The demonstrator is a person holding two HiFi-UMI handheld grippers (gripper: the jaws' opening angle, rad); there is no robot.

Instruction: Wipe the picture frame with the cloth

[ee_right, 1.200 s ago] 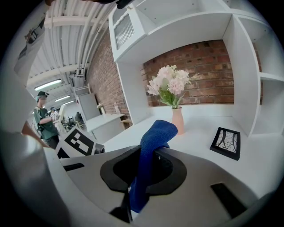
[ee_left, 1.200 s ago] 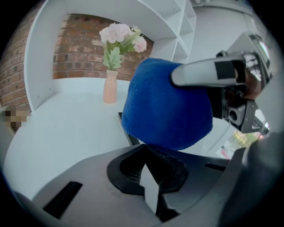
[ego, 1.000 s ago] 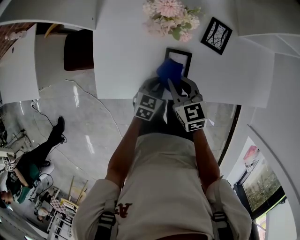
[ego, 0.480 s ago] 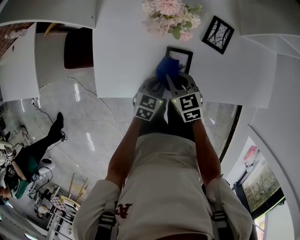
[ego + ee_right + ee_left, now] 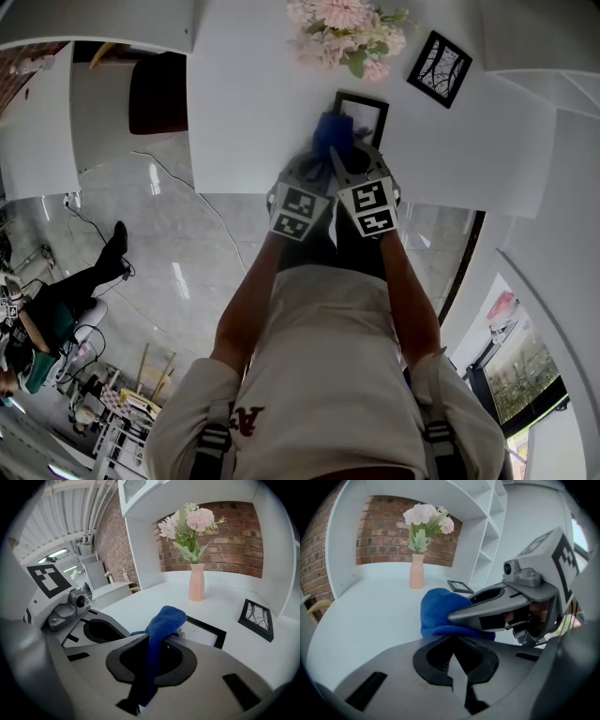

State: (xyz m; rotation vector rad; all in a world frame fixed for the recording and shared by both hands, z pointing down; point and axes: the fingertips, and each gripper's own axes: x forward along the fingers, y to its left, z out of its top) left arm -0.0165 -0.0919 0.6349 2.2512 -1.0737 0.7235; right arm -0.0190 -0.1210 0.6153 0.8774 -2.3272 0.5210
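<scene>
clenching the right claw [image 5: 157,641] on the blue cloth [image 5: 165,620], running the fabric down between the jaws and bunching it above the tips. holding the left claw [image 5: 453,644] clenched on nothing, jaws meeting, just beside the right claw and pointing at the cloth directly ahead. positioning the cloth at the near edge of the picture frame [image 5: 206,631], covering its near left corner in the right gripper view; contact with the glass not determinable. resting the black-bordered picture frame flat on the white table [image 5: 140,604]. lying to the right and apart, a second small black frame [image 5: 256,617] with a branch print. standing farther back, a pink vase [image 5: 197,585] carrying pale pink flowers [image 5: 187,524]. closing the alcove behind, a red brick wall [image 5: 234,536].
</scene>
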